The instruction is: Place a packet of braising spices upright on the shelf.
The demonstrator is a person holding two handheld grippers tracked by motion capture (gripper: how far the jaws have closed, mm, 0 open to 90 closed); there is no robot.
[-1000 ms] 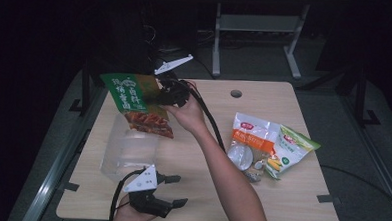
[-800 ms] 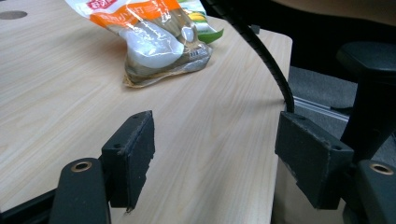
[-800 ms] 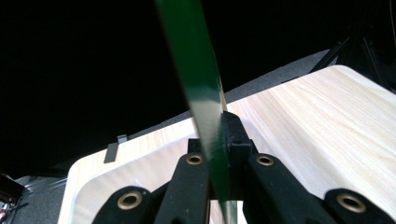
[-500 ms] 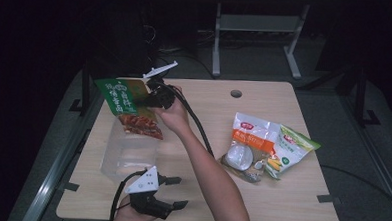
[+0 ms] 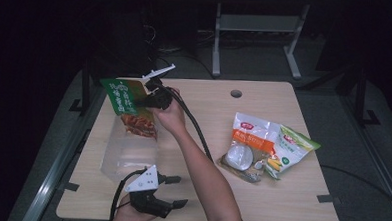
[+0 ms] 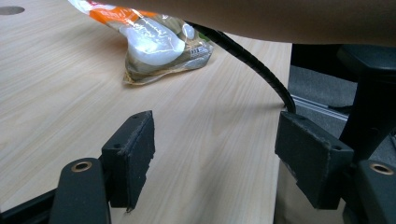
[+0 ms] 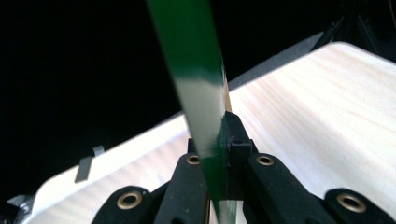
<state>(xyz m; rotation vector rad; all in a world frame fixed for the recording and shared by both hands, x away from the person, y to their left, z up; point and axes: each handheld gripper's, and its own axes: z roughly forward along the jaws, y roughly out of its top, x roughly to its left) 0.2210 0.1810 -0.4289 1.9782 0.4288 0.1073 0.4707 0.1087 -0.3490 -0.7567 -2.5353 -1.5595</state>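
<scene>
A green snack bag (image 5: 123, 98) with a reddish food picture hangs over a clear plastic container (image 5: 124, 157) at the table's left. My right gripper (image 5: 144, 101) is shut on the bag's right edge. In the right gripper view the jaws pinch the green and white bag edge (image 7: 196, 74), with the gripper (image 7: 218, 137) tight around it. My left gripper (image 5: 180, 191) rests near the front edge, just right of the container, open and holding nothing. In the left gripper view its jaws (image 6: 215, 140) stand wide apart over bare wood.
Two more snack bags lie at the right: an orange and white one (image 5: 250, 140) (image 6: 154, 39) and a green and yellow one (image 5: 295, 145). The right gripper's cable (image 6: 252, 60) and the forearm (image 5: 201, 171) cross the table's middle. A round hole (image 5: 236, 93) sits near the back edge.
The right gripper has carried the green bag leftward and lower, toward the clear container. The left gripper has stayed still.
</scene>
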